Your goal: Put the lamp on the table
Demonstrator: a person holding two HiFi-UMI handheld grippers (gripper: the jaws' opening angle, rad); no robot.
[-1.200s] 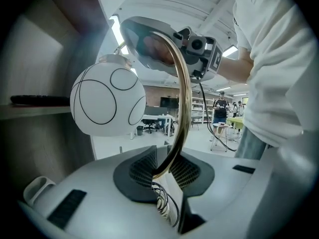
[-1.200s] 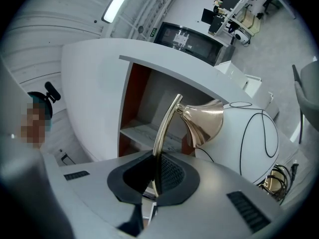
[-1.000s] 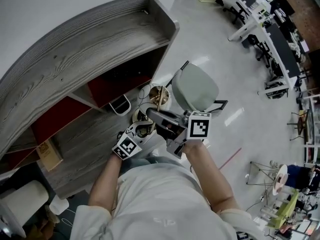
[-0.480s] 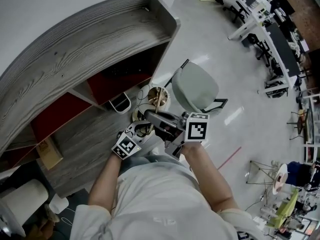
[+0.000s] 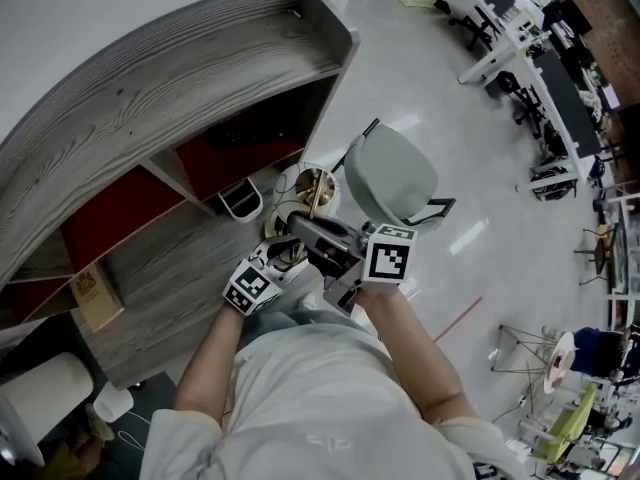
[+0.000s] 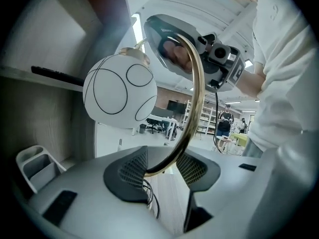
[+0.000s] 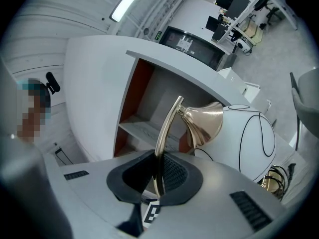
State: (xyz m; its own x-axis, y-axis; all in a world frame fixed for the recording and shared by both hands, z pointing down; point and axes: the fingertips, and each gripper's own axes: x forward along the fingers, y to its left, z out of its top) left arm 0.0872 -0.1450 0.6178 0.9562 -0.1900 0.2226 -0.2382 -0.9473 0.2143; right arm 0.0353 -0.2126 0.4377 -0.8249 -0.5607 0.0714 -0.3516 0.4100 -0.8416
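Grey shelving [image 5: 150, 108] behind, white-globe brass-stemmed lamp [image 6: 118, 91], right gripper [image 7: 157, 176] fingers clamping its stem [image 7: 163, 131], left gripper [image 6: 160, 169] fingers opening around it

lamp [image 7: 199, 121] | white globe shade [image 6: 118, 93], thin black lines, brass cone neck | curved brass stem [image 6: 192, 83] pinched in right gripper [image 7: 157, 176]

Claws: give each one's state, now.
Left claw: opening, lamp stem between its jaws, not gripped.
Right claw: closed on the lamp stem.

Person [image 5: 320, 408] is wearing a white short-sleeved shirt [image 5: 300, 388]; pale grey moulded left gripper [image 6: 158, 166] and right gripper [image 7: 157, 171] are each carrying black ribbed pads [image 6: 130, 171] and a black-and-white square-marker cube [image 5: 388, 258].
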